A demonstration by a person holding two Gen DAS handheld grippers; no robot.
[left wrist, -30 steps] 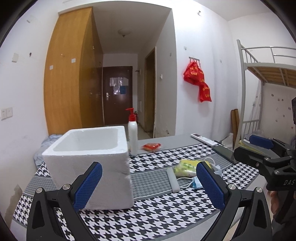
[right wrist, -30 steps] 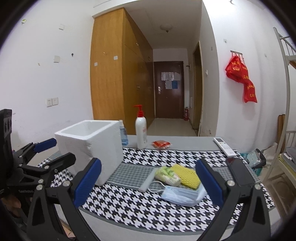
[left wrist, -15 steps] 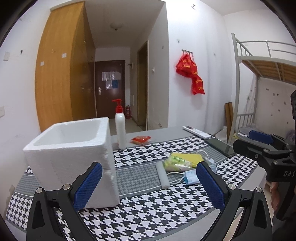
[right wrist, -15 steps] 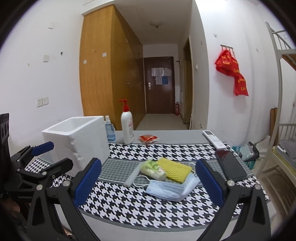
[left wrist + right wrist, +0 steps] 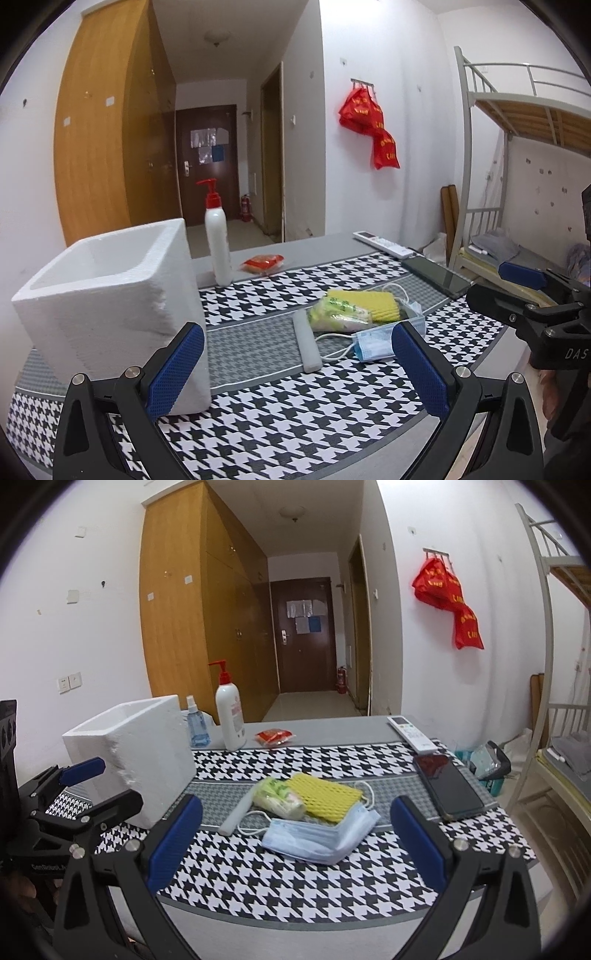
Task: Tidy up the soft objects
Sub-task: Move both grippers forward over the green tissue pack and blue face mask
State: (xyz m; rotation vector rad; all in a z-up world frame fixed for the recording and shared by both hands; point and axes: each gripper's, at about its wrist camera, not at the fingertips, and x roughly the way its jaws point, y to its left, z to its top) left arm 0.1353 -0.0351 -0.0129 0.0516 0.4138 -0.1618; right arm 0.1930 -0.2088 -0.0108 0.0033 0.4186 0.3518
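Likely limp and weightless, the blue face mask (image 5: 317,838) is best pinched mid-fold by the spread, empty right claw (image 5: 295,845), left claw (image 5: 295,369) likewise spread.

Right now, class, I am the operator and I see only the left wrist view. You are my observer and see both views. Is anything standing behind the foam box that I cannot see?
Observer: Yes. The right wrist view shows a small blue spray bottle behind the foam box, next to the pump bottle.
Operator: My own tongs cut off part of the mask. How does it lie?
Observer: The blue face mask is whole in the right wrist view. It lies flat on the cloth, and its far edge partly hides the near edge of the yellow mesh pad.
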